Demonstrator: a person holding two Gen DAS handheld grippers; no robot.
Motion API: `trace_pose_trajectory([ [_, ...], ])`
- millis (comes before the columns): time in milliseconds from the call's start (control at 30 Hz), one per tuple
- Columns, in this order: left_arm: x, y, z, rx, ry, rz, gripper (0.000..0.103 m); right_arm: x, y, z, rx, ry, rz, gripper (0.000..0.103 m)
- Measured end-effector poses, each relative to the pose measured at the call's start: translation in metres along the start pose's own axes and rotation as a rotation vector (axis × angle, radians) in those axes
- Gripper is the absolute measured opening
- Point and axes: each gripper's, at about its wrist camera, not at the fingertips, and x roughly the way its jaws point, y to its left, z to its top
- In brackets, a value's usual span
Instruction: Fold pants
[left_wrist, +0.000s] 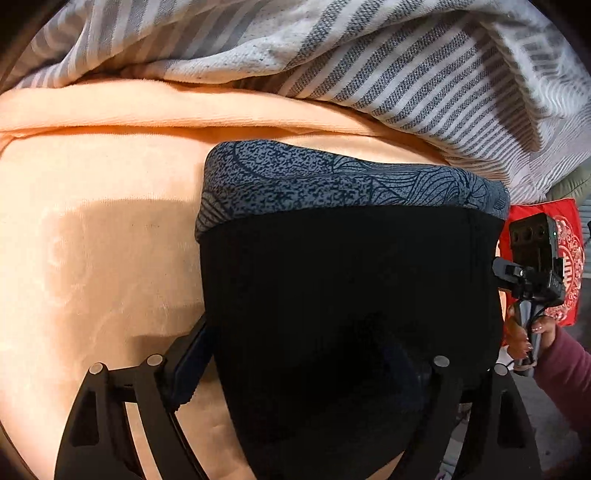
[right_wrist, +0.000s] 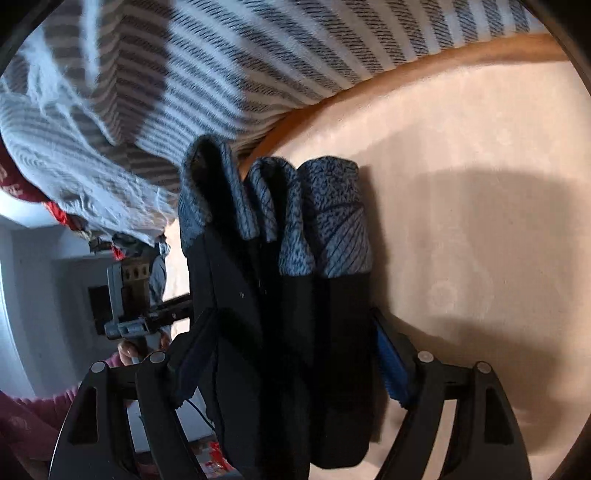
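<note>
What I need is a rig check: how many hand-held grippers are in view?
2. The left hand-held gripper sits at the bottom of its own view, straddling the black pants; the right hand-held gripper does likewise in its view. None appears hidden.

Under my fingers is a bed spread with a peach-orange sheet (left_wrist: 103, 229), soft and faintly patterned, with a raised fold running across its far side. The black pants (left_wrist: 351, 295) lie directly on it, folded into a thick stack, their blue-grey patterned waistband (left_wrist: 332, 184) turned toward the far side. Beyond them, a rumpled grey-and-white striped blanket (left_wrist: 406, 66) is heaped along the far edge of the sheet, overlapping the fold. To the right of the pants the sheet is bare and sunlit, crossed by a broad shadow.
</note>
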Motion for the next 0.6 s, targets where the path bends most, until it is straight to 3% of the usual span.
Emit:
trace_pose_trajectory([
  [67, -0.002, -0.002, -0.005, -0.018, -0.023, 0.012, 0.087, -0.003, 0.0, 0.0, 0.026, -0.005, -0.004, 0.079],
  [133, -0.007, -0.006, -0.011, -0.032, -0.054, 0.024, 0.079, -0.005, 0.001, -0.001, 0.048, -0.008, -0.026, 0.074],
  [200, -0.014, -0.014, -0.015, -0.017, -0.079, 0.04, 0.063, -0.004, 0.004, -0.002, 0.071, -0.017, -0.027, 0.06],
  [300, -0.026, -0.03, -0.022, 0.026, -0.106, 0.074, 0.052, -0.01, 0.012, -0.009, 0.078, -0.035, -0.022, 0.049],
  [600, -0.067, -0.063, -0.06, 0.031, -0.15, 0.097, 0.051, -0.04, 0.025, -0.039, 0.083, -0.035, 0.026, 0.046],
])
